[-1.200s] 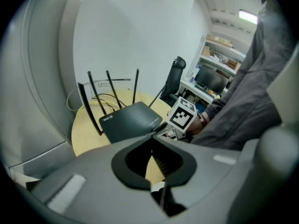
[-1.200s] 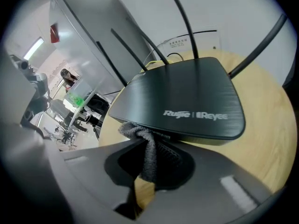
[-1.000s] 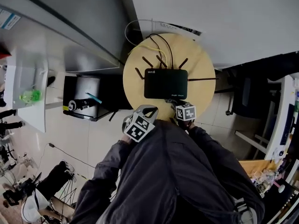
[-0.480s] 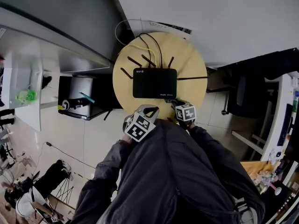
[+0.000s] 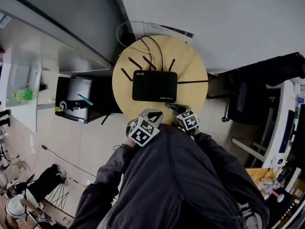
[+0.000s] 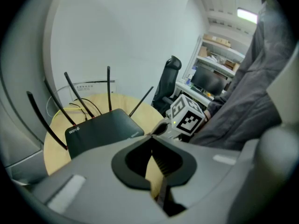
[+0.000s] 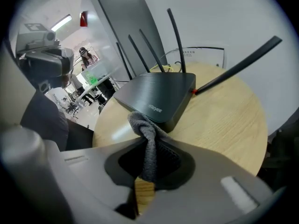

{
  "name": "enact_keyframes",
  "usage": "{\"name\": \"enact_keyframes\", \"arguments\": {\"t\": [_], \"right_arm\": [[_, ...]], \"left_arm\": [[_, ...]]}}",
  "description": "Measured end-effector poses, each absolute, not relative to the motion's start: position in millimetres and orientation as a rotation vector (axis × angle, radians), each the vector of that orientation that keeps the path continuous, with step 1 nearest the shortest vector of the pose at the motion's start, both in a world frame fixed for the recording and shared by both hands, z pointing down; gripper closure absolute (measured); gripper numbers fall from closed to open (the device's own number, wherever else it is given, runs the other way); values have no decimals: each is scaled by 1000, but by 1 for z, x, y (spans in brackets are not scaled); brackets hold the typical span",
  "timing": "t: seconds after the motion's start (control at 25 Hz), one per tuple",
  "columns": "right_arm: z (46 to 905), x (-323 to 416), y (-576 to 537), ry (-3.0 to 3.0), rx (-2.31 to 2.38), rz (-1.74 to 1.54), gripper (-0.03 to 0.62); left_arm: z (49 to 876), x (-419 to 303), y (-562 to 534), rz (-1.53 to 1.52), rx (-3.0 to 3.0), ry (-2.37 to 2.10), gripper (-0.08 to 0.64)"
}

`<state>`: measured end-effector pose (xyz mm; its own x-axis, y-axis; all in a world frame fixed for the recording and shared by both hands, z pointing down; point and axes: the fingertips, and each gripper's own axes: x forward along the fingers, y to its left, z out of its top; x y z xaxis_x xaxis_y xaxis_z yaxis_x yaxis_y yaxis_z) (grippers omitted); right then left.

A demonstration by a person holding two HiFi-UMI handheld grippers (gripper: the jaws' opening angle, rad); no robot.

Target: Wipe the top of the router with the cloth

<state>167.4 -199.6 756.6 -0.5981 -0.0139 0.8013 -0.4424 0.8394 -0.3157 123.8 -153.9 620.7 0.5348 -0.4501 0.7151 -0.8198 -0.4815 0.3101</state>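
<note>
Still short of the top of the router (image 5: 154,86), the right gripper (image 7: 149,153) keeps its jaws clenched on the grey cloth (image 7: 141,122), whose bunched end sits just at the router's near edge; the left gripper (image 6: 150,141) hangs beside it over the near rim of the round desk (image 5: 190,66), jaws pressed together on nothing; since a second ago router and desk have slid leftward in the head view, both grippers holding much the same place.

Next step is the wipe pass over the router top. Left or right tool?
Right. The right tool is shut on the cloth, right at the router's near edge. The left tool is shut on nothing.
</note>
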Motion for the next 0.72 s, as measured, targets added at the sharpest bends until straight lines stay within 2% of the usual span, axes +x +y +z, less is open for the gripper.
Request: {"name": "enact_keyframes", "arguments": {"t": [0.32, 0.72], "right_arm": [[742, 169, -194, -2168, 393, 507, 560], [736, 139, -175, -2141, 468, 491, 560]], "left_arm": [[623, 126, -144, 762, 2183, -938, 560], [614, 82, -127, 746, 2232, -918, 560]]}}
